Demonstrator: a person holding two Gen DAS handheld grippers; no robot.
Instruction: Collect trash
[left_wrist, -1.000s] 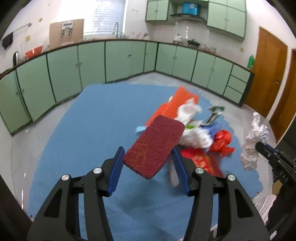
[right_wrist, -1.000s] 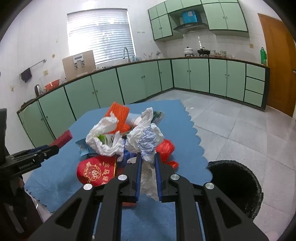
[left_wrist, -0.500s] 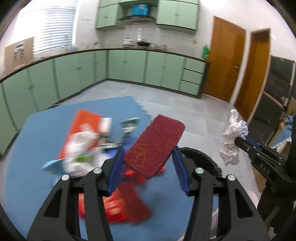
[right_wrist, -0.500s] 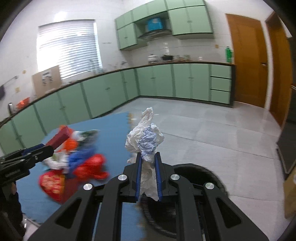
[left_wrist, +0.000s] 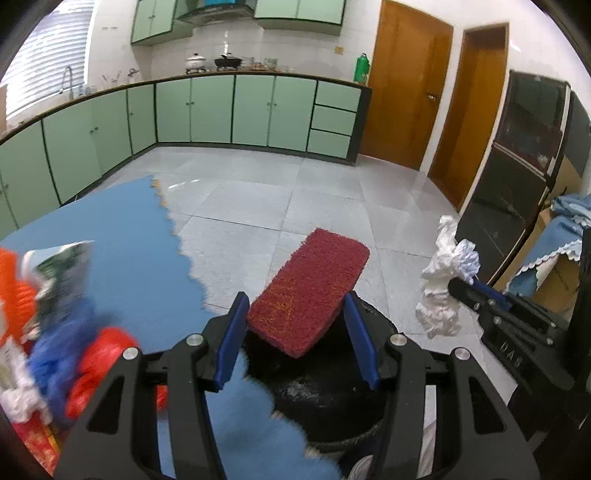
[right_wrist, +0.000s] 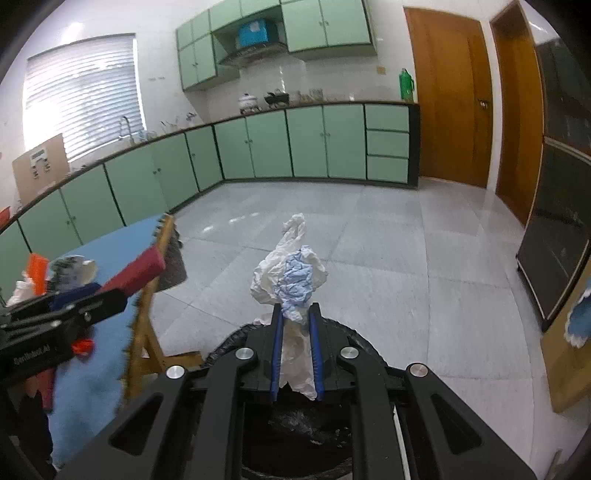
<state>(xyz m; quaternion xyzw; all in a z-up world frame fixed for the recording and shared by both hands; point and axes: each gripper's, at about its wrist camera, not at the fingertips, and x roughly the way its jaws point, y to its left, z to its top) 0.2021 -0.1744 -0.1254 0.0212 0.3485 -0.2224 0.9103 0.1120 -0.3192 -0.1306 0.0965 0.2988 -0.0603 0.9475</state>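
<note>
My left gripper (left_wrist: 295, 314) is shut on a dark red scouring pad (left_wrist: 308, 288) and holds it above a black trash bin (left_wrist: 332, 391) on the floor. My right gripper (right_wrist: 295, 317) is shut on a crumpled white and blue plastic bag (right_wrist: 291, 273) and holds it over the same bin (right_wrist: 295, 424). In the left wrist view the right gripper with the bag (left_wrist: 443, 291) is at the right. In the right wrist view the left gripper with the pad (right_wrist: 133, 273) is at the left. A pile of trash (left_wrist: 48, 332) lies on the blue table (left_wrist: 122, 240) at the left.
A wooden table leg (right_wrist: 144, 325) stands beside the bin. Green kitchen cabinets (left_wrist: 236, 110) line the far walls. Two brown doors (left_wrist: 406, 92) and a dark glass cabinet (left_wrist: 517, 177) are at the right. The floor (right_wrist: 369, 240) is grey tile.
Both grippers have swung to the right, away from the trash pile on the table, and now hang over the black bin. Each keeps its hold.
</note>
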